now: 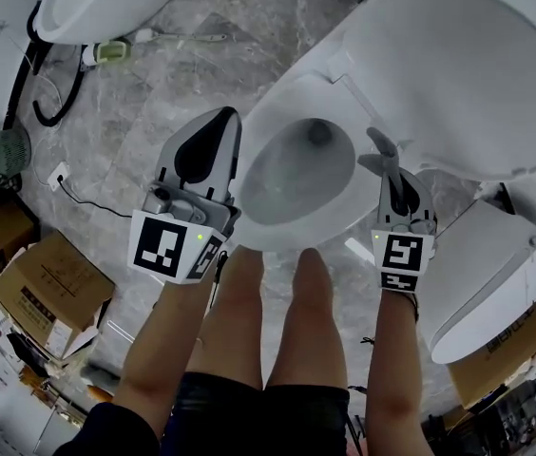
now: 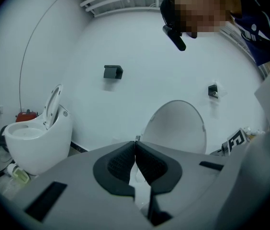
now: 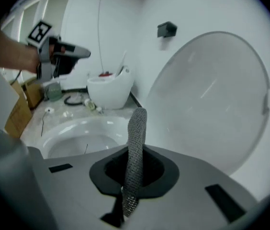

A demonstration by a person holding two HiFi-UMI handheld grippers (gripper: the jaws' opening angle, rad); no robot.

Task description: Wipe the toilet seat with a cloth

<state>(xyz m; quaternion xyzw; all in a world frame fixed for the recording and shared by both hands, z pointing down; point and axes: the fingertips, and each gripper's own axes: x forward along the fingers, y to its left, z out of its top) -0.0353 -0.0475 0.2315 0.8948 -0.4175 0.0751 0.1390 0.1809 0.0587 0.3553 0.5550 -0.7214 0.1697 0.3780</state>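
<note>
Since the lid (image 1: 468, 74) is standing up out of the way, the toilet seat (image 1: 273, 112) is lying bare right below me. So I'm holding my right hand-held gripper (image 3: 134, 171) by its right rim, jaws pinching tight on the grey mesh cloth (image 3: 136, 138) that's sticking out past them. My left hand-held gripper (image 2: 135, 153) is hanging off to the side, closed up and carrying nothing.

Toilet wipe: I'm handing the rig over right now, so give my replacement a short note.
Left gripper: shut, empty, held left of the bowl.
Right gripper: shut on the cloth, held above the bowl's right side, cloth not touching it.
Lid: up.
Done: cloth gripped.
Left: lower the cloth and wipe; no wiping contact shows yet.
</note>
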